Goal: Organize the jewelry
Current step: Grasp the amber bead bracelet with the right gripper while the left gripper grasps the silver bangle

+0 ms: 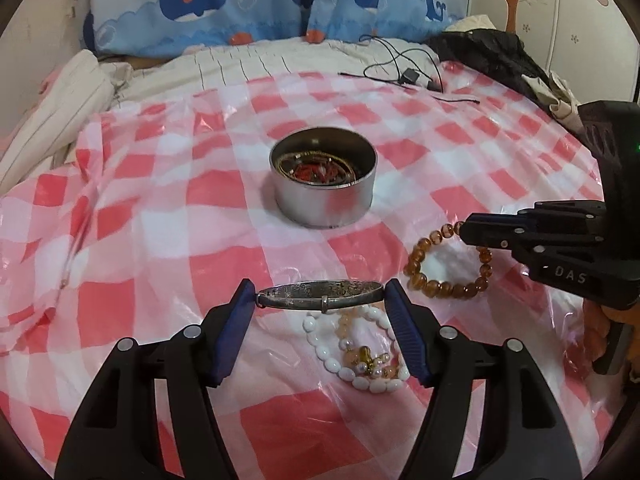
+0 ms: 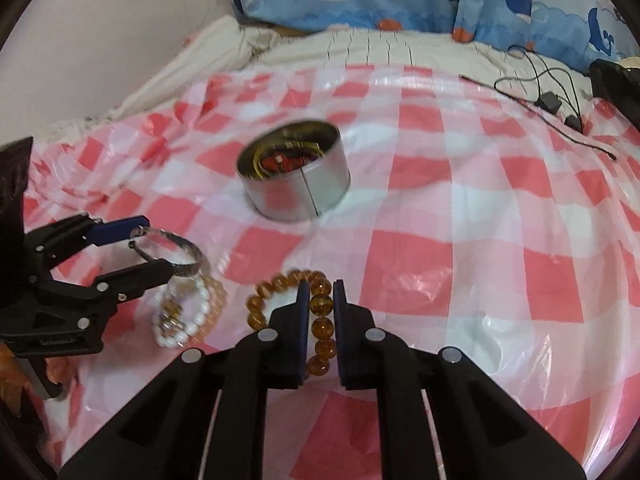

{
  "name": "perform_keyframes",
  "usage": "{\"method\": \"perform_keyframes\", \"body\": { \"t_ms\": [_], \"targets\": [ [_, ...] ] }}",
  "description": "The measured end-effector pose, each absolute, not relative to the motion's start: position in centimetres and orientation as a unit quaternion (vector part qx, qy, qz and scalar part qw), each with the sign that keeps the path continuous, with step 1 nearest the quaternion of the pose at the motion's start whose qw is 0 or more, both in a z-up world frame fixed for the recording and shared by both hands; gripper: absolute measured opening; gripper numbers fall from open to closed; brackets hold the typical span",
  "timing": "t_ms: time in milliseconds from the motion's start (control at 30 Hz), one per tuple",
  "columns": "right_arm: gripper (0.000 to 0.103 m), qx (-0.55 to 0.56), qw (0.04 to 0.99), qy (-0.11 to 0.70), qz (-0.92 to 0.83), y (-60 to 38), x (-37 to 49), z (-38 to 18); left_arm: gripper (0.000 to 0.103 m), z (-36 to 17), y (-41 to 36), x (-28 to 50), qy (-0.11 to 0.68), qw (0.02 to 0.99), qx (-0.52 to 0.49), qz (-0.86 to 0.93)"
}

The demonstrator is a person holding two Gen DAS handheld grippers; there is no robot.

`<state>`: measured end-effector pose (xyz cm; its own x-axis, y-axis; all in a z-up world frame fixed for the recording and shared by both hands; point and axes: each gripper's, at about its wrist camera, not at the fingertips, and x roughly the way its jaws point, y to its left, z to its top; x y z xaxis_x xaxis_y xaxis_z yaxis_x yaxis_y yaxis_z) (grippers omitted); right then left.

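Both grippers loaded, tin part-filled

The left hand-held gripper (image 1: pixel 320 300) clamps a silver bangle (image 1: pixel 320 296) across its width, just above the bed's checked cloth (image 1: pixel 160 220); the right hand-held gripper (image 2: pixel 320 304) is closed on the amber bracelet (image 2: pixel 320 320), whose far loop lies on the cloth. The tin (image 1: pixel 324 188) mid-cloth already holds some pieces, a gold-coloured ring and something red, though its contents are too jumbled to name. Left to put away, by my reading: the bangle, the amber bracelet and the white bracelet (image 1: pixel 352 356) tangled with a pale bead strand near the bed's near edge. The bangle's underside is hidden.
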<state>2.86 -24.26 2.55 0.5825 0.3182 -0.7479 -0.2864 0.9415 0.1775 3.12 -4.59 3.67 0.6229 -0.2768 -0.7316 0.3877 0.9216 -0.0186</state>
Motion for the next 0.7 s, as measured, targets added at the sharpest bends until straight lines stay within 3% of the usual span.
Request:
{"method": "perform_keyframes", "body": {
  "t_ms": [333, 367, 433, 633, 700],
  "targets": [
    [0.012, 0.048, 0.907, 0.371, 0.194, -24.8, 2.1, 5.0, 0.062, 4.7, -5.0, 2.5, 0.37, 0.906, 0.082, -0.188],
    [0.012, 0.053, 0.908, 0.368, 0.196, -24.8, 2.1, 5.1, 0.058, 4.8, -5.0, 2.4, 0.368, 0.907, 0.081, -0.189],
    [0.012, 0.061, 0.908, 0.361, 0.202, -25.0, 2.1, 5.3, 0.024, 5.0, -4.9, 2.6, 0.372, 0.906, 0.082, -0.183],
    [0.012, 0.067, 0.907, 0.359, 0.209, -25.0, 2.2, 5.5, 0.025, 4.4, -4.0, 3.1, 0.396, 0.896, 0.082, -0.183],
    [0.012, 0.068, 0.908, 0.36, 0.206, -25.1, 2.3, 5.4, 0.039, 4.2, -3.7, 3.2, 0.402, 0.893, 0.078, -0.187]
  ]
}}
